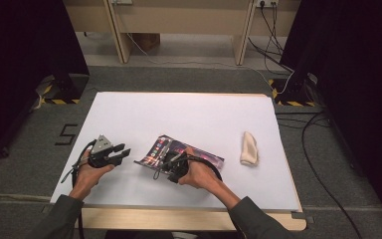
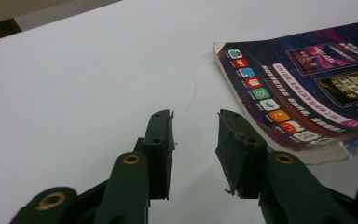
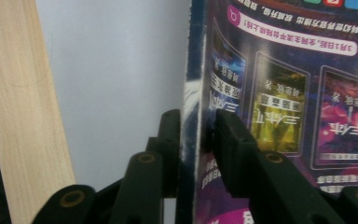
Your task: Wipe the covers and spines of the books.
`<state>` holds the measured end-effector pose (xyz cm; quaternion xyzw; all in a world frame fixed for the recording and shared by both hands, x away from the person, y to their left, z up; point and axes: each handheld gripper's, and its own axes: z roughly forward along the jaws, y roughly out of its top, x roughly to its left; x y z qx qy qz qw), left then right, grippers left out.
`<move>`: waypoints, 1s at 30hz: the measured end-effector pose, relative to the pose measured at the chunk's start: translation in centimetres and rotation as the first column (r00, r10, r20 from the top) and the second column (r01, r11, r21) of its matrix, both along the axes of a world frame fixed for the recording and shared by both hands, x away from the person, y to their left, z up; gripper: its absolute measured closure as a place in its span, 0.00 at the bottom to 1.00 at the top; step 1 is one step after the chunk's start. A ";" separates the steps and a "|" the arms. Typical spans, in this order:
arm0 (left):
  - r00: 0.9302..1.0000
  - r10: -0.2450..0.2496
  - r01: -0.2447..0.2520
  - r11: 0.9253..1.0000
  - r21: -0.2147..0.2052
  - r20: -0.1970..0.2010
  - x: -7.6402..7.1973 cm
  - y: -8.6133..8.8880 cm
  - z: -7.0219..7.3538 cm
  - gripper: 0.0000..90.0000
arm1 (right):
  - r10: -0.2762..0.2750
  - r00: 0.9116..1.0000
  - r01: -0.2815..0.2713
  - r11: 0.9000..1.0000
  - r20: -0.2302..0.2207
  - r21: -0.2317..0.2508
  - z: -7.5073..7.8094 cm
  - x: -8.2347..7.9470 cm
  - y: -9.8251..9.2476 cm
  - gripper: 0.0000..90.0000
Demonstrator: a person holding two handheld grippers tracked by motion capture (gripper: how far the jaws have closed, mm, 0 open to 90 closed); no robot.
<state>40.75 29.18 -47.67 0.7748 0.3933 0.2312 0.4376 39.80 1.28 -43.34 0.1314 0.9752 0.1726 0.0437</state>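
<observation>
My left gripper (image 2: 193, 140): book (image 2: 307, 88) lies right of jaws, apart. My right gripper (image 3: 198, 140): book edge between jaws. Cloth (image 1: 249, 148) lies right of book on table (image 1: 179, 112).

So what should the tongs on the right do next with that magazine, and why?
Probably draw back off the magazine. The right tongs straddle its edge with a sliver of gap at the pads, so the grip looks loosened. The magazine lies flat on the white table, and the left tongs wait open beside it.

one magazine (image 1: 189, 153), one cloth (image 1: 249, 149), two grippers (image 1: 110, 154)
</observation>
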 end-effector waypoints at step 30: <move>0.988 -0.058 0.050 0.997 -0.056 -0.142 0.1 -1.0 -1.1 0.50 | -0.224 0.975 0.218 0.943 -0.002 0.251 -1.6 -1.3 -6.4 0.45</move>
